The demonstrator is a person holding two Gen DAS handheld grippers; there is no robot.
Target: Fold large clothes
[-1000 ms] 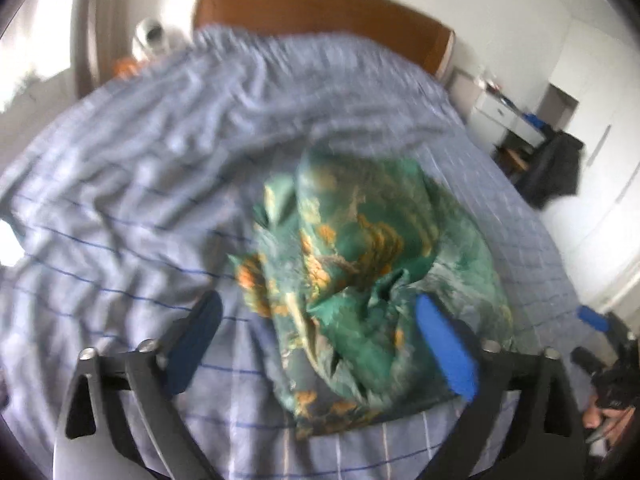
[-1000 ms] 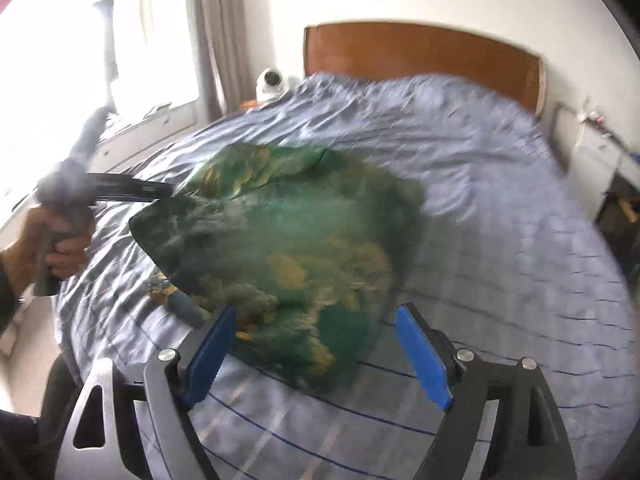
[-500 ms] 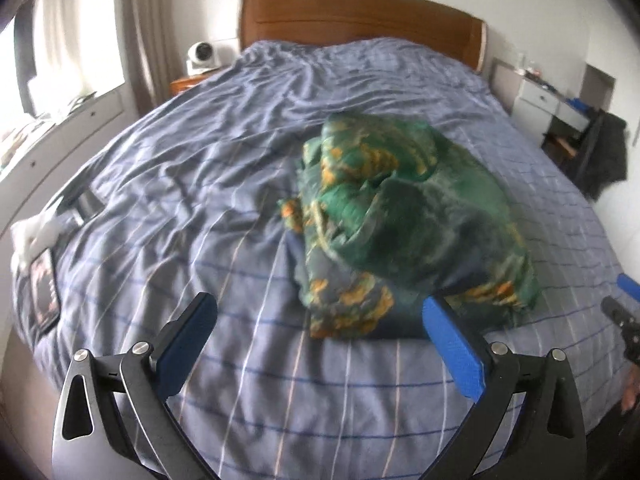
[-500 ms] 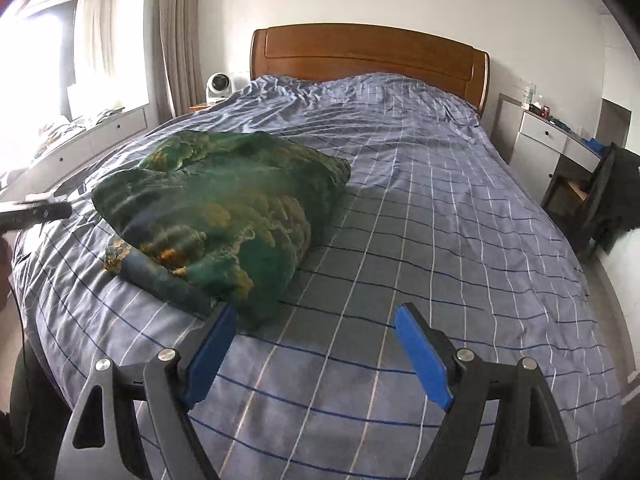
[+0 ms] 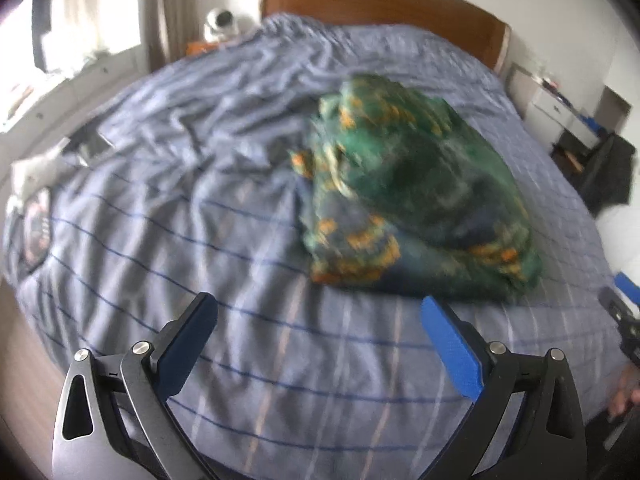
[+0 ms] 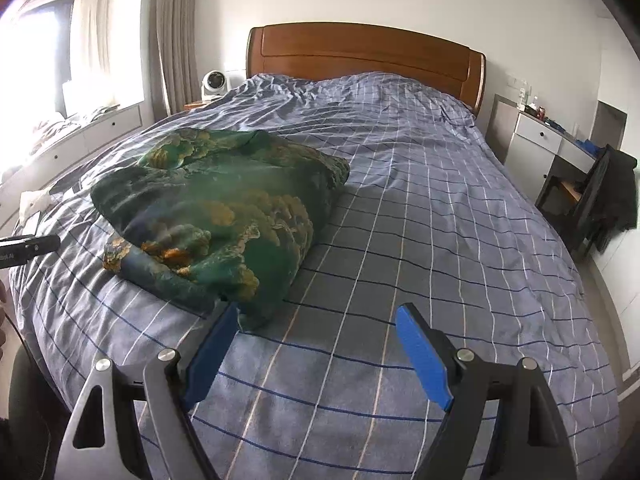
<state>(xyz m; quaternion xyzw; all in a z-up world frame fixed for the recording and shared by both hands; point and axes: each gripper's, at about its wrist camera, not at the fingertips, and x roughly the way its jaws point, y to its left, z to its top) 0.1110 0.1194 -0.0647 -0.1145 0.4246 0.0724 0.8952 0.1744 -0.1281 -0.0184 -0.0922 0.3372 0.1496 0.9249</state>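
One folded green garment [image 6: 224, 216], one bed [image 6: 420, 240], one fan [image 6: 214, 82], two grippers [image 5: 318, 322] [image 6: 316, 330].

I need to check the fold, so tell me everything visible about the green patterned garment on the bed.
The green garment is a soft, thin-looking fabric printed with orange-gold and dark blue patches. It lies bunched in a puffy, roughly folded bundle with layered edges at its near end, resting on the blue checked bedspread. Neither gripper holds it.

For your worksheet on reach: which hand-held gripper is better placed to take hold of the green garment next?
Probably the right hand-held gripper: open, one fingertip at the green garment edge. The left hand-held gripper hangs short of it.
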